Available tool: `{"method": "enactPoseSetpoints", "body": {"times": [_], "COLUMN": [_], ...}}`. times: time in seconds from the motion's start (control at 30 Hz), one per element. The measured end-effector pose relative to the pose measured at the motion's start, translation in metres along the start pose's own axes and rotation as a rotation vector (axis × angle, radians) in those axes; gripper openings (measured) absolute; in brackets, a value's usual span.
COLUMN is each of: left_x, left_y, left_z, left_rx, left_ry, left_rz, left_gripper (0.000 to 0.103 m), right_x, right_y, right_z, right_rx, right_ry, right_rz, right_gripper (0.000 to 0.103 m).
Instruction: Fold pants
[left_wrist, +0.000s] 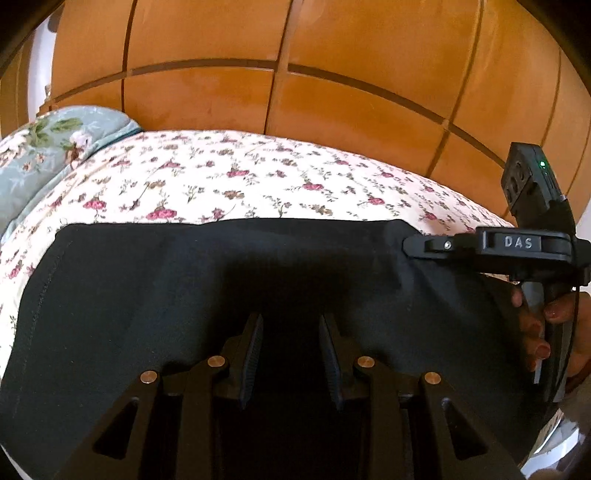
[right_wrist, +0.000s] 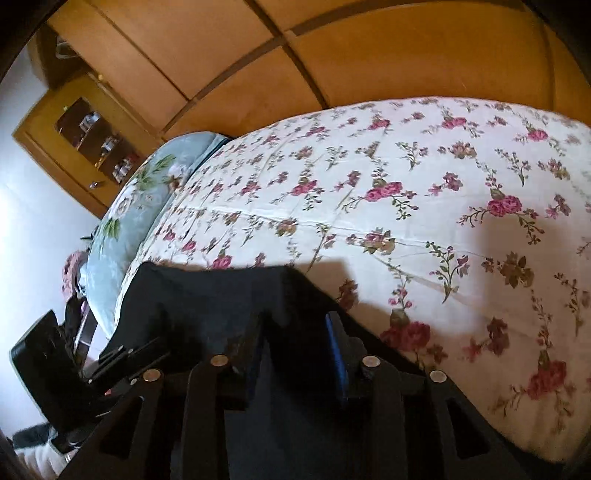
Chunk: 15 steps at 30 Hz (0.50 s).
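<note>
left wrist view looks down along the left gripper, which hangs over the black pants spread flat on the bed. its two ribbed pads stand a little apart with only dark cloth below them; whether they touch the fabric i cannot tell, but nothing is pinched between them. the pants lie across the near side of the flowered sheet, their far edge running straight from left to right, with a stitched hem showing at the left end. at the far right corner of the pants the right gripper comes in from the side, its tip resting at that corner; from this side i cannot tell how its jaws stand. a hand holds its handle, fingers wrapped round the trigger.

right wrist view shows the same gripper from behind: its blue-lined pads are parted, the dark cloth lying under and between them without being squeezed. the pants' corner sits just ahead of the pads, and the sheet stretches away to the right, well lit and bare of clothing. a pale green flowered pillow lies at the head of the bed, and a wooden wardrobe stands behind it.
</note>
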<state>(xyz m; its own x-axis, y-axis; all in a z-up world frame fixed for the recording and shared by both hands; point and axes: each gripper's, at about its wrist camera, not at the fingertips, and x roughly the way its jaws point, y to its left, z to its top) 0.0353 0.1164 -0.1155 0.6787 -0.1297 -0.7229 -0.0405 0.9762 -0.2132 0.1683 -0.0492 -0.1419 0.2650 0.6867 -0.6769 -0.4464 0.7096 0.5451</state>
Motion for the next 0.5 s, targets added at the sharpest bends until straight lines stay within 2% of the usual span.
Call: {"method": "enactPoseSetpoints", "body": {"times": [0.1, 0.17, 0.23, 0.4, 0.5], "left_x": [0.005, 0.007, 0.008, 0.009, 0.010], "left_y": [-0.002, -0.007, -0.009, -0.006, -0.004], "left_z": [-0.001, -0.002, -0.002, -0.003, -0.004], "left_rx": [0.012, 0.035, 0.044, 0.028, 0.020], "left_ry": [0.001, -0.001, -0.001, -0.006, -0.016], "left_rz": [0.017, 0.037, 0.047, 0.039, 0.034], "left_gripper": [0.031, 0.031, 0.032, 0.032, 0.032], "right_x": [0.005, 0.011, 0.013, 0.029, 0.040], "right_y": [-0.006, -0.006, -0.005, 0.007, 0.004], "right_z": [0.002, 0.004, 0.009, 0.022, 0.021], "right_rx": [0.010, -0.012, -0.033, -0.087, -0.104], "right_ry": [0.027, 0.043, 0.035, 0.010, -0.016], "right_rz": [0.027, 0.032, 0.039, -0.080, -0.096], "right_gripper": [0.040, 0.038, 0.011, 0.008, 0.007]}}
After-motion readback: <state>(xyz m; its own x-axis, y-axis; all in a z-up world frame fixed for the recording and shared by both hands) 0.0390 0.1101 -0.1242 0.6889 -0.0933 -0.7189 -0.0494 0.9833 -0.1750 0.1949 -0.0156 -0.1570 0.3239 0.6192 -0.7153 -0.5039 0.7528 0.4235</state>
